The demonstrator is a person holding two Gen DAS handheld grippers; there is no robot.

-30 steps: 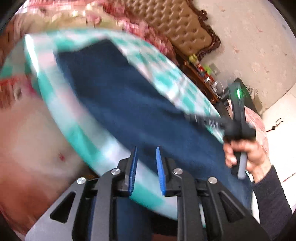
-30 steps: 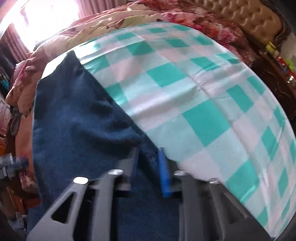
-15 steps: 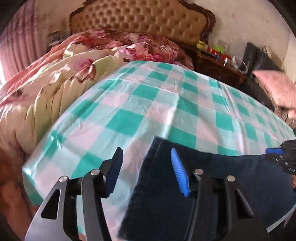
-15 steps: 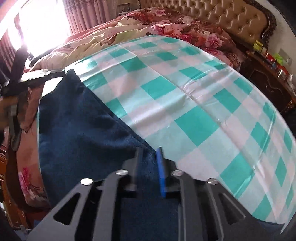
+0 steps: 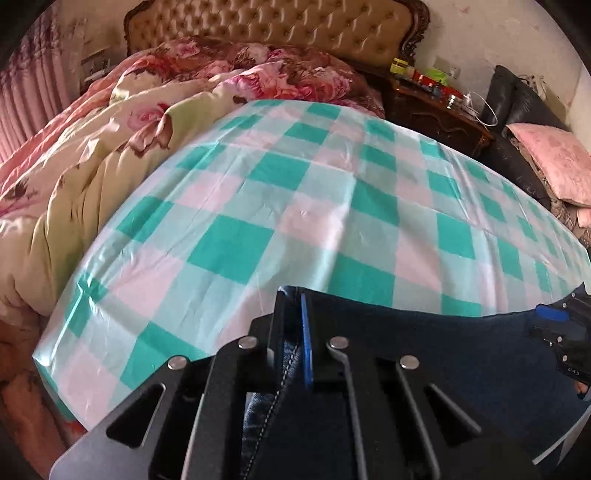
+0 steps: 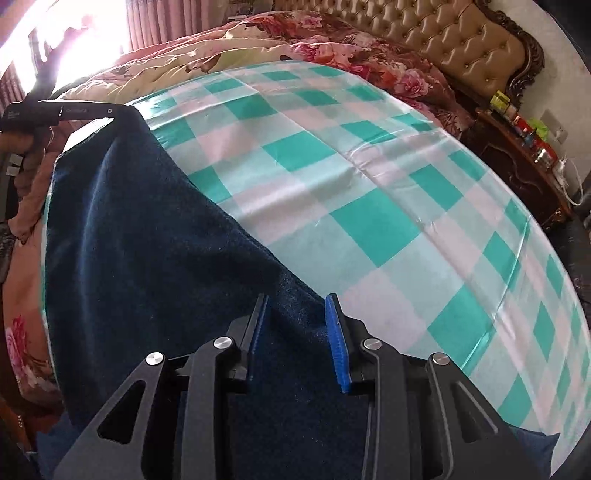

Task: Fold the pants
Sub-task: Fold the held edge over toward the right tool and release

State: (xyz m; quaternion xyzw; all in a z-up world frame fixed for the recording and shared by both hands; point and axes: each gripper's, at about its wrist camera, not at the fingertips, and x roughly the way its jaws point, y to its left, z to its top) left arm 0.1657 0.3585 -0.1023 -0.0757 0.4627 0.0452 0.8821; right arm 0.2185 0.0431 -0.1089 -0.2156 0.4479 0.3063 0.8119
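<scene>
Dark blue pants lie along the near edge of a green-and-pink checked cloth. My left gripper is shut on a corner of the pants, with a stitched denim hem between its blue pads. It also shows at the far left of the right wrist view, at the pants' far corner. My right gripper is open, its fingers astride the pants' near edge. It shows at the right edge of the left wrist view.
The checked cloth covers a bed. A floral quilt is heaped at the left and back, under a tufted headboard. A dark nightstand with bottles and a black seat with a pink cushion stand at the right.
My left gripper swung to the pants' corner and closed on it. My right gripper, shut on the pants before, has opened.
</scene>
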